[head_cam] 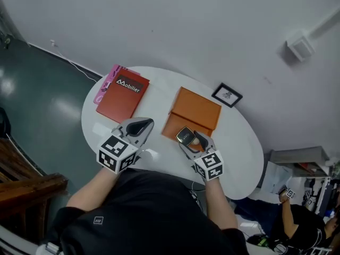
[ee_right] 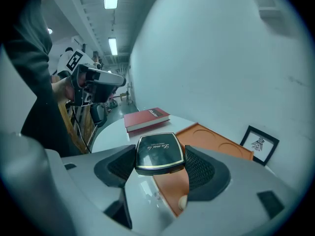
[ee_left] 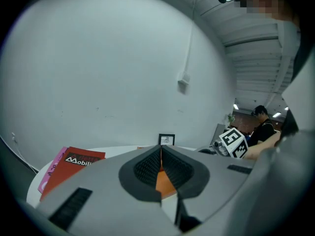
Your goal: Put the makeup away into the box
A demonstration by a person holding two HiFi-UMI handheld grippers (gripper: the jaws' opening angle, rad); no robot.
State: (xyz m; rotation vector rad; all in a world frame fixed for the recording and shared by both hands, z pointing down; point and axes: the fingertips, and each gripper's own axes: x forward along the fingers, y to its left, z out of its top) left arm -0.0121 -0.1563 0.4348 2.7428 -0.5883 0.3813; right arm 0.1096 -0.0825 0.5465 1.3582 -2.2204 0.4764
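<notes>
1. White wall [head_cam: 186, 25] runs behind a white oval table [head_cam: 157, 96], with dark green floor off to the left of it.
2. On the far left of the tabletop lies a red book [head_cam: 123, 97], set on top of a pink booklet [head_cam: 104, 84] that peeks out at its left edge.
3. To the right of the book, well apart from it, sits a flat orange box [head_cam: 195, 110]. The right gripper view shows round recesses in its surface.
4. A small black-framed picture [head_cam: 227, 95] stands just beyond the box, against the wall.
5. The person stands at the near edge of the table with a claw in each hand.
6. The right gripper [head_cam: 188, 137] has its jaws clamped from both sides on a black makeup compact [ee_right: 158, 153] with a gold rim and gold script on its lid.
7. The compact is held lid up and roughly level, at the near edge of the orange box.
8. The left gripper [head_cam: 143, 124] has its jaws pressed fully together with nothing between them. It points across the bare tabletop just short of the red book's near corner, and I can't tell whether it touches the table.
</notes>
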